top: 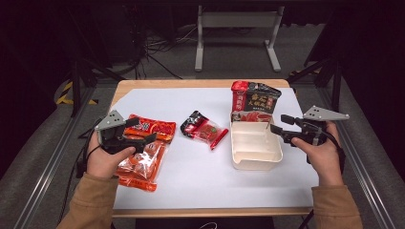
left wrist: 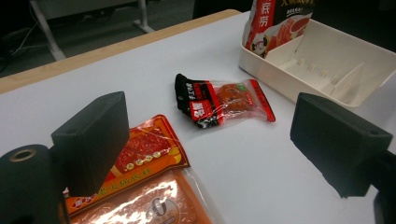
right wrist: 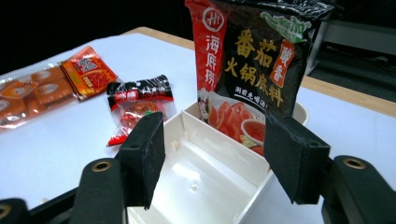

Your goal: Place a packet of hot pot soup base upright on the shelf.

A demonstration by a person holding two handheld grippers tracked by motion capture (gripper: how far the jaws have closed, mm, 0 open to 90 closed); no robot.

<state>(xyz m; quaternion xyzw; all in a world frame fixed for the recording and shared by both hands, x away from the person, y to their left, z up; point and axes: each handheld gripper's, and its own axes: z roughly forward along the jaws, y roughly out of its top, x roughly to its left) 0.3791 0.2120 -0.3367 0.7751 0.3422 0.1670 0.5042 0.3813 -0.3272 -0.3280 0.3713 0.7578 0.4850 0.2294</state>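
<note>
A white divided tray (top: 255, 149) sits right of centre on the white table cover. A red-and-black sauce bag (top: 254, 102) stands upright in its far compartment. A small red-and-black snack packet (top: 205, 129) lies flat in the middle. Two orange-red packets (top: 143, 160) overlap at the left. My left gripper (top: 143, 130) hovers open over the orange packets (left wrist: 144, 154), with the snack packet (left wrist: 219, 99) ahead of it. My right gripper (top: 280, 124) is open at the tray's right rim, facing the tray (right wrist: 196, 182) and the bag (right wrist: 252, 60), with nothing between its jaws.
The table's wooden edge (top: 200, 83) runs along the far side. A grey frame (top: 236, 21) and cables stand on the floor beyond. Bare white cover (top: 200, 176) lies between the packets and the tray and along the near side.
</note>
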